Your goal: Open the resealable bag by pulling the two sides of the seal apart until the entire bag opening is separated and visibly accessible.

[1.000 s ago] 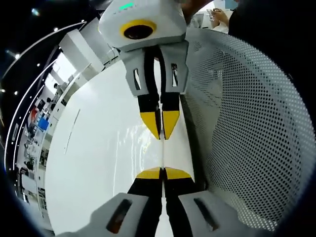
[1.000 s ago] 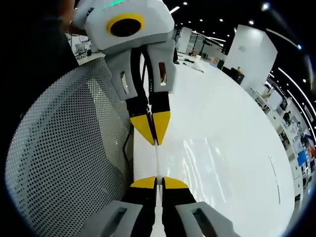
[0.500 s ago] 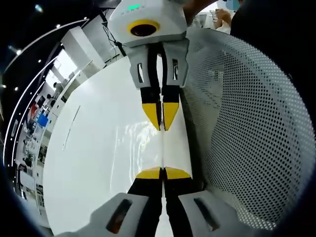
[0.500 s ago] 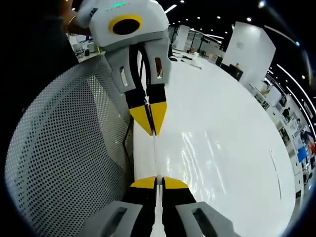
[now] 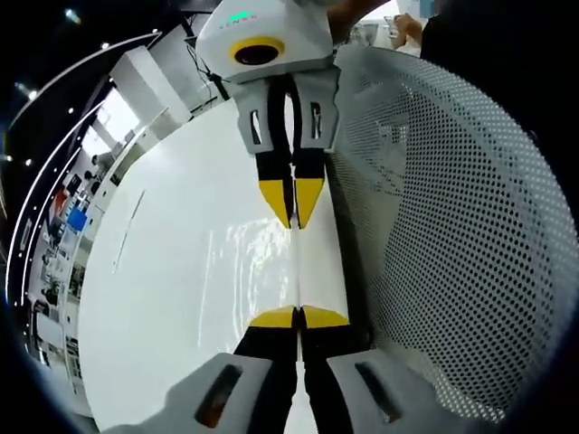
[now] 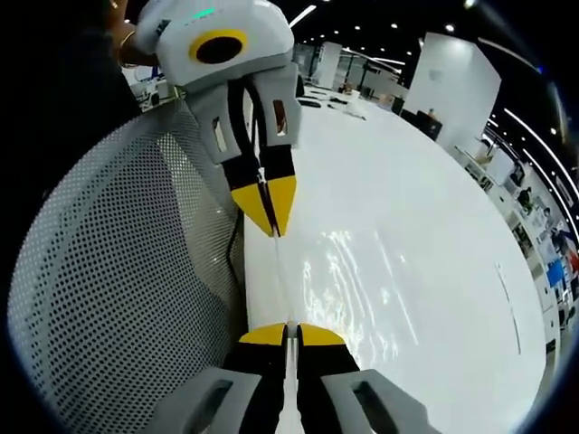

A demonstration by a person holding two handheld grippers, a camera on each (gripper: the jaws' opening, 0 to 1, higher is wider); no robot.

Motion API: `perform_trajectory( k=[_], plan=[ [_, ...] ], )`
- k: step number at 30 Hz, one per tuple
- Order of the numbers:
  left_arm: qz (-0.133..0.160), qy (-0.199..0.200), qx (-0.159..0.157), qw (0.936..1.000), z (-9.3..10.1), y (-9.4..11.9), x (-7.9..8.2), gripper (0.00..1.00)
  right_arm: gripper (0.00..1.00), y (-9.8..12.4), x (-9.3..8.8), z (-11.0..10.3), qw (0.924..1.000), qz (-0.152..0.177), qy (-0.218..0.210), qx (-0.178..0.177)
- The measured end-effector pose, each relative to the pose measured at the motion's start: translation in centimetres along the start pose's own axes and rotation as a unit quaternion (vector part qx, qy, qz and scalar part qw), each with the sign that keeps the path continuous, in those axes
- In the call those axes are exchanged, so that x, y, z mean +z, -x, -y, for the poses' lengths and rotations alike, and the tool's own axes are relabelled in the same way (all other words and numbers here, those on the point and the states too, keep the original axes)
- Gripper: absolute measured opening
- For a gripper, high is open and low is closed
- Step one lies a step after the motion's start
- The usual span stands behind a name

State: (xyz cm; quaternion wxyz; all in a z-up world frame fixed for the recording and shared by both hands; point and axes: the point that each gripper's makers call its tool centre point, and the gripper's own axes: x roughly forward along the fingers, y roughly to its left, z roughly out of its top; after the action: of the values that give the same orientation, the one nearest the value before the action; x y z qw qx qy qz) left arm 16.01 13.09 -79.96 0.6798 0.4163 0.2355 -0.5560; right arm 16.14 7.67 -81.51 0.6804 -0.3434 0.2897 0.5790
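Two hand-held tools face each other tip to tip above a white worktop (image 5: 181,298). In the left gripper view, the left tool (image 5: 298,317) rises from the bottom with its yellow-tipped jaws pressed together on the thin edge of a clear resealable bag (image 5: 298,271). The bag stretches as a narrow, glossy strip between the tools — seen nearly edge-on. The right tool (image 5: 292,215) comes down from the top, its jaws pinching the bag's far edge. A white perforated mesh panel (image 5: 452,226) curves along one side, just beside the bag.
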Motion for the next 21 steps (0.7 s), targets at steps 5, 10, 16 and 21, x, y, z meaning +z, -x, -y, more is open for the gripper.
perform_trajectory(
  k=[5,10,16,21],
  plan=[
    [-0.005,0.001,0.001,1.0,0.1,-0.1,-0.2,0.0,0.0,-0.1,-0.4,0.2,1.0,-0.004,-0.008,-0.001],
    [-0.008,0.003,0.002,1.0,0.0,0.1,-0.4,0.0,0.0,0.0,-1.0,0.2,0.9999,-0.008,-0.013,-0.001],
    [-0.014,0.006,0.001,0.9999,0.1,0.1,-0.9,0.0,0.0,0.3,-1.8,0.3,0.9997,-0.017,-0.017,-0.002],
    [-0.015,0.008,-0.004,0.9998,0.3,0.1,-1.1,0.0,0.0,0.6,-2.3,0.3,0.9995,-0.021,-0.025,-0.002]
  ],
)
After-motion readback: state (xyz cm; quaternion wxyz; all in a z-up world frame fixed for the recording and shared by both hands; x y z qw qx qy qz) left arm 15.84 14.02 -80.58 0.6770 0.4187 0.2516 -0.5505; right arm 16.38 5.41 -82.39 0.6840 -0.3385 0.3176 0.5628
